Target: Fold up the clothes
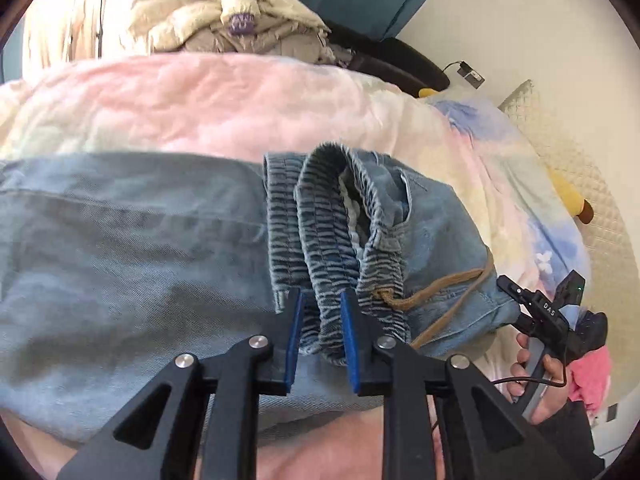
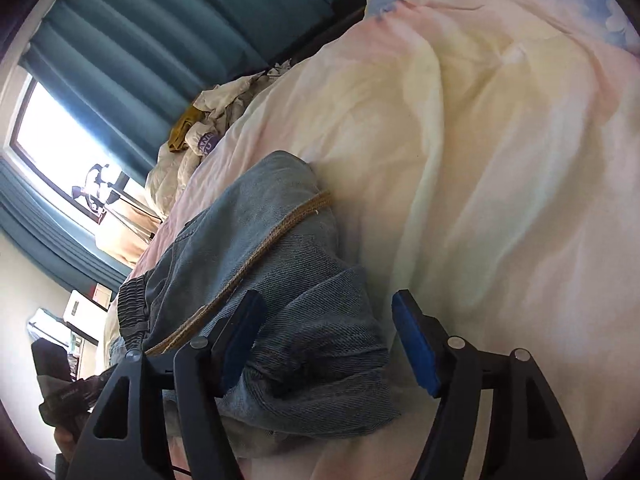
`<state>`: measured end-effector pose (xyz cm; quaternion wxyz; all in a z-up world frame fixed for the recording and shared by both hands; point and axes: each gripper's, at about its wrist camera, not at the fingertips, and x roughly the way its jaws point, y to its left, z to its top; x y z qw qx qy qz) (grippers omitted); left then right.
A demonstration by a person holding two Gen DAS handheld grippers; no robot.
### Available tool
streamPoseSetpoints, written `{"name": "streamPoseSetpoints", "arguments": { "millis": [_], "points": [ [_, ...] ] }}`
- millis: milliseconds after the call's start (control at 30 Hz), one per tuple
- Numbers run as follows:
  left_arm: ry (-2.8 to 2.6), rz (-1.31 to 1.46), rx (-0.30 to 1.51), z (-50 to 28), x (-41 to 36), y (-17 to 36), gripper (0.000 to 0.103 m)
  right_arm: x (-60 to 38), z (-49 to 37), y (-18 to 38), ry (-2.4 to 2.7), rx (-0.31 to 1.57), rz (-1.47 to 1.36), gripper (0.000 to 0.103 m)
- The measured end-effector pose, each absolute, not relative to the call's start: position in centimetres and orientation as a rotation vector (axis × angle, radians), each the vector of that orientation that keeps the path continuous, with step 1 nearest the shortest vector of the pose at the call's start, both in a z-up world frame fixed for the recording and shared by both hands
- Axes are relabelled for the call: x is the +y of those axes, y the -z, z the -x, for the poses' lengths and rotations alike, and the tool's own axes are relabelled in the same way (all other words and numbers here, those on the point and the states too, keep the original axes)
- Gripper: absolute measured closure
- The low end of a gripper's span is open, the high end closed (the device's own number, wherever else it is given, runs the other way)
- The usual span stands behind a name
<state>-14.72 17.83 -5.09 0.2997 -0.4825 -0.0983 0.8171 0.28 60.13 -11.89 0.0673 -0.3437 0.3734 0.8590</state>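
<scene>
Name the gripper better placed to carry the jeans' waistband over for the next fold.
Left gripper: its pads already pinch the elastic waistband. The right gripper gapes open around loose denim, gripping nothing.

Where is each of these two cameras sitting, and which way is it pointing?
Left wrist: rides on the left tongs, looking along them at the jeans, whose waistband they pinch; the person's other hand shows at the right.
Right wrist: rides on the right tongs, wide open over a denim fold.
Shared: the same jeans, pastel quilt, teal curtain and clothes pile.
</scene>
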Motion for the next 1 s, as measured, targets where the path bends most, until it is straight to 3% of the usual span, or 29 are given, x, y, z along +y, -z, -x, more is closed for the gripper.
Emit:
{"name": "streamPoseSetpoints", "arguments": {
  "millis": [100, 367, 700, 1000],
  "points": [
    [-2.209, 1.266, -0.219, 14.7, 18.1, 4.3, 0.069, 60.1, 0.0, 12.9, -2.614, 1.184, 1.022, 0.029],
    [-2.147, 1.34, -0.153, 15.5, 20.4, 7.8, 0.069, 59.7, -0.2, 12.3, -2.754, 1.334, 0.89, 0.026],
    [-2.175, 1.31, -0.1, 15.3, 20.3, 9.1, 0.062, 60.0, 1.8, 14.3, -2.644, 1.425, 1.026, 0.026],
    [-2.194, 1.307, -0.105, 15.2, 20.8, 9.4, 0.056, 57.8, 0.8, 8.8, -2.83, 1.325, 0.813, 0.026]
  ]
}}
